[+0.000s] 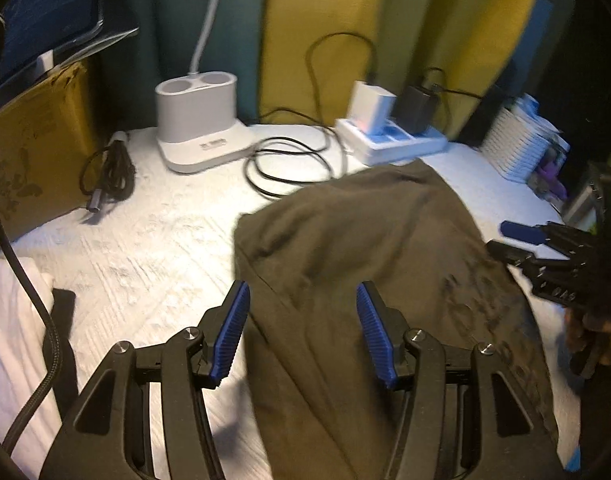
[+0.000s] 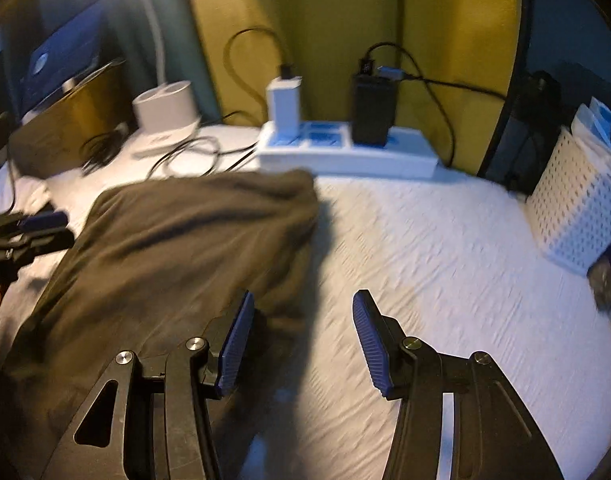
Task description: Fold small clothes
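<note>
A dark olive-brown cloth garment (image 1: 369,264) lies spread on the white textured table top (image 1: 145,248), with a faint, blurred print on its right part. In the left wrist view the left gripper (image 1: 303,332) hangs over the garment's near left part: its blue ribbed pads stand well apart with nothing clamped between them, the left pad over bare table just beside the garment's left edge and the right pad over the cloth itself. Whether the pads touch the fabric is hard to judge through the blur, but they seem to be above it.

In the right wrist view the right gripper (image 2: 303,340) is just beside the garment's right edge. Its jaws are likewise apart and grip nothing; the left pad sits at the edge of the cloth and the right pad over bare white table, so the gap between them shows mostly table and shadow. The other gripper shows at that view's left edge, on the far side of the garment.

Behind the garment stand a white power strip (image 2: 345,156) carrying a white plug adapter (image 2: 285,104) and a black plug adapter (image 2: 373,108), loose black cables (image 1: 289,164), and a white desk lamp base with two round wells (image 1: 199,120). A white perforated plastic basket (image 2: 577,208) sits at the right, and a folded white cloth (image 1: 13,340) lies at the left
</note>
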Demonstrator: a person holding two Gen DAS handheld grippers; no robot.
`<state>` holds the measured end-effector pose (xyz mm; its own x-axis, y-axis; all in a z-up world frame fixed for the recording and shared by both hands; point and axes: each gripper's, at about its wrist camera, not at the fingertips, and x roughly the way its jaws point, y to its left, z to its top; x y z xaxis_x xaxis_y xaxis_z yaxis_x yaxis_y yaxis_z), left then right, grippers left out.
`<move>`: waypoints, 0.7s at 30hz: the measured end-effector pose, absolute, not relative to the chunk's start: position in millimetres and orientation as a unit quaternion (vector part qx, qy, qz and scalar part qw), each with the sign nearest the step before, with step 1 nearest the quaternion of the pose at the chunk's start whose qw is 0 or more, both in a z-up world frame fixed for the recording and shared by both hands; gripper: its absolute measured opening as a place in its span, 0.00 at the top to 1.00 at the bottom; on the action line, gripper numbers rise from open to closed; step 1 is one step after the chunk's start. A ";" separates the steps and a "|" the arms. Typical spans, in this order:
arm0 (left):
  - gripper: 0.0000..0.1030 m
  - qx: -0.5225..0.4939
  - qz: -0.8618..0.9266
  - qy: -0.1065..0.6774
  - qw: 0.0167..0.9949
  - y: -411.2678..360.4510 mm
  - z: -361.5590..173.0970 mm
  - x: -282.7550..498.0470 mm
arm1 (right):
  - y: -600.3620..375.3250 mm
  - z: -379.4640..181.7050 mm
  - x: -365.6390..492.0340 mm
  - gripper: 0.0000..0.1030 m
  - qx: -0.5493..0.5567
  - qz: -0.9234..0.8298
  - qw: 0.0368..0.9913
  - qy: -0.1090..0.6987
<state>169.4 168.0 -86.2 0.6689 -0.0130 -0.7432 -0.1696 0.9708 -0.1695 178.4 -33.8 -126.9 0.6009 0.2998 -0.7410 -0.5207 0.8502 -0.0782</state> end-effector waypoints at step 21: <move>0.44 -0.094 0.057 0.401 0.910 137.1 -83.8 91.0 | -61.3 -134.9 81.1 0.48 -0.151 0.194 0.891 0.382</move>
